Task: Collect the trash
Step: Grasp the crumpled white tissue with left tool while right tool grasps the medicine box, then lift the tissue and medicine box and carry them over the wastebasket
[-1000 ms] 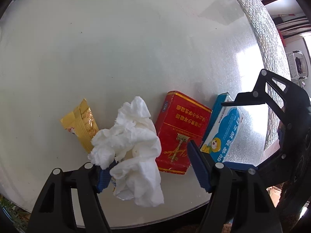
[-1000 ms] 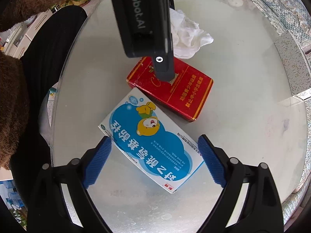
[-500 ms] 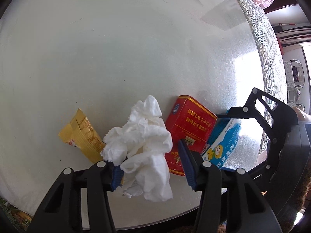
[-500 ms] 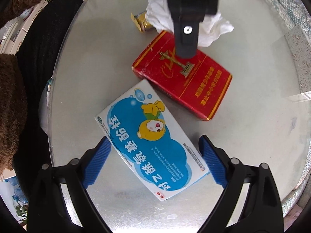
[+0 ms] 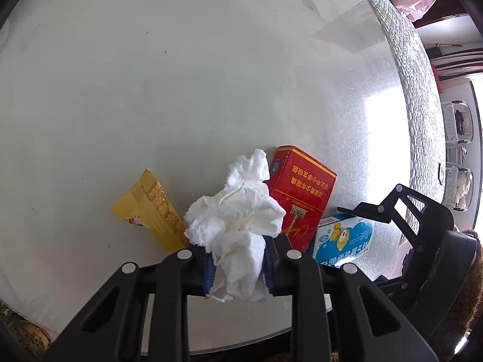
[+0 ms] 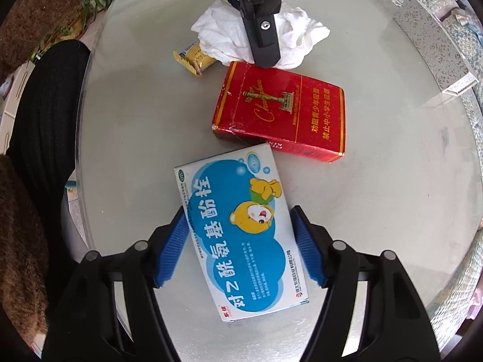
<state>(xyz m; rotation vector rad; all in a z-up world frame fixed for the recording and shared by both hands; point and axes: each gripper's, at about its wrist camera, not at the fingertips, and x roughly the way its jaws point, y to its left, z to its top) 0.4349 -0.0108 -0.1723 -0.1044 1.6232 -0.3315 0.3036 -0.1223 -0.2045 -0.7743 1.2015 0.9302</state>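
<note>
On the desk (image 5: 181, 90), both pickups are under way: the left tool (image 5: 238, 267) has just closed on the tissue (image 5: 238, 226); the right tool (image 6: 240, 247), narrowing, straddles the blue box (image 6: 241, 241), seemingly not yet pinching. Next: finish closing, lift.

A round frosted-glass table (image 6: 392, 181) carries a crumpled white tissue (image 5: 238, 214), gold foil wrapper (image 5: 151, 208), red cardboard box (image 6: 283, 114) and blue-and-white medicine box (image 6: 238, 235).

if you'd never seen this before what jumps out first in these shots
The crumpled white tissue, pinched in the left gripper whose jaws have just been closing. Next, the blue and white box between the right gripper pads, also closing. A red box lies between them on the glass table.
</note>
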